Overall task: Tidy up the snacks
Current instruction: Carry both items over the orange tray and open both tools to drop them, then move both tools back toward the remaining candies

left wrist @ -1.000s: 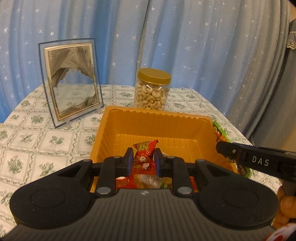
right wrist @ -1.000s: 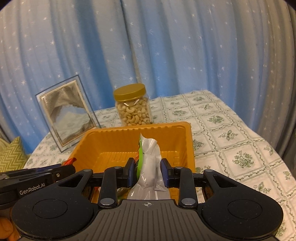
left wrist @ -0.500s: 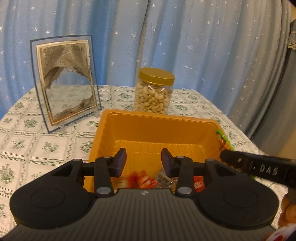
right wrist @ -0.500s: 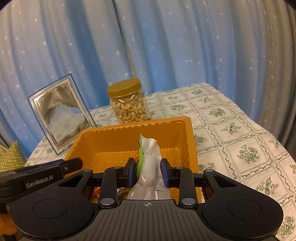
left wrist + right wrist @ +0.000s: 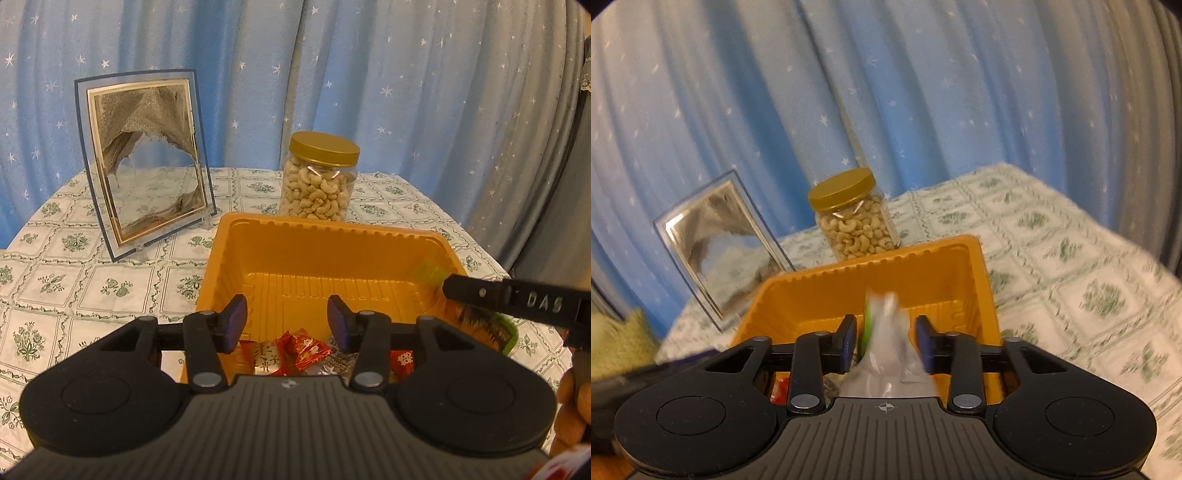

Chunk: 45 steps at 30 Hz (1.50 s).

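Observation:
An orange tray (image 5: 325, 240) stands on the patterned tablecloth; it also shows in the right wrist view (image 5: 971, 280). Red wrapped snacks (image 5: 303, 349) lie at its near end. My left gripper (image 5: 283, 323) is open and empty above them. My right gripper (image 5: 886, 341) hangs over the tray with its jaws parted. A silver and green snack packet (image 5: 886, 350), blurred, sits between them, and no pad touches it. In the left wrist view the right gripper's finger (image 5: 517, 299) reaches in over the tray's right rim, above the green packet (image 5: 491, 328).
A jar of cashews with a gold lid (image 5: 317, 177) stands behind the tray. A framed sand picture (image 5: 144, 188) stands at the back left. Blue starred curtains hang behind the table. A hand (image 5: 572, 410) shows at the right edge.
My left gripper opened and dropped its red snack into the tray, then widened further. My right gripper's jaws have parted from the silver packet, which is blurred.

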Motion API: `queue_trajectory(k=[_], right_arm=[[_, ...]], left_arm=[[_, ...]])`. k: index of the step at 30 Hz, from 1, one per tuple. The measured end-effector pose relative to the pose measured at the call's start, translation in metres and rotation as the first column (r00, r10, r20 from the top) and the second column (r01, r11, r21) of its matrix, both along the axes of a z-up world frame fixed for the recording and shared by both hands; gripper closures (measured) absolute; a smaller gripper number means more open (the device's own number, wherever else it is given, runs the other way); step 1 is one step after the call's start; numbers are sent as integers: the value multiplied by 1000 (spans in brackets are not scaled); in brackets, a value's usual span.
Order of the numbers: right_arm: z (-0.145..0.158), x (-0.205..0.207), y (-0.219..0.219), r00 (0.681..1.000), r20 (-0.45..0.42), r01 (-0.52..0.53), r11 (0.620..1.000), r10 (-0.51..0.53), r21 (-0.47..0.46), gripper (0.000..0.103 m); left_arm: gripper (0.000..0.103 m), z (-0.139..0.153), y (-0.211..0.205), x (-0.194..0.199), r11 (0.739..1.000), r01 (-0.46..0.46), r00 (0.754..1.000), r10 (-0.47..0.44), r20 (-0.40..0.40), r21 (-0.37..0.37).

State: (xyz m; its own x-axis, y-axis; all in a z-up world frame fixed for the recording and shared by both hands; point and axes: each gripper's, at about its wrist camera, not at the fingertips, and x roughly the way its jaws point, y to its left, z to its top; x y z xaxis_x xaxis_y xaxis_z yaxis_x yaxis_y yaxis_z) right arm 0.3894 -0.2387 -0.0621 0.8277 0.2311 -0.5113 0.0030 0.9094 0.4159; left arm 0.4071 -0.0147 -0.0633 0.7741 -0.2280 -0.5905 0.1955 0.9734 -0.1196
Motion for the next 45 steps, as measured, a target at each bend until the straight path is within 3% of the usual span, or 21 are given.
queue_trajectory(k=[1, 2, 11, 19, 25, 29, 39, 45], right_arm=[[-1, 0, -3, 1000, -2, 14, 1000, -14, 22, 43], [-1, -1, -5, 1000, 1, 27, 999, -27, 27, 41], [8, -17, -11, 996, 47, 76, 996, -74, -37, 41], [22, -52, -15, 993, 63, 99, 994, -97, -41, 41], [37, -94, -18, 994, 59, 91, 994, -87, -62, 40], [40, -129, -13, 997, 47, 61, 992, -56, -112, 27], [40, -215, 3, 1000, 25, 8, 989, -4, -149, 25], [31, -248, 13, 999, -23, -25, 987, 22, -157, 24]], left_arm=[[57, -1, 0, 0, 1000, 0, 1000, 0, -4, 1], [55, -1, 1, 0, 1000, -2, 1000, 2, -8, 2], [52, 4, -2, -19, 1000, 6, 1000, -6, -3, 13], [51, 17, -9, -61, 999, 31, 999, -31, 18, 12], [47, 27, -10, -101, 1000, 25, 999, -25, 27, 5], [45, 31, -10, -133, 1000, 14, 1000, -14, 22, 1], [40, 29, -6, -212, 1000, 6, 1000, -6, -2, 17], [31, 23, 2, -252, 1000, -16, 1000, 16, -20, 11]])
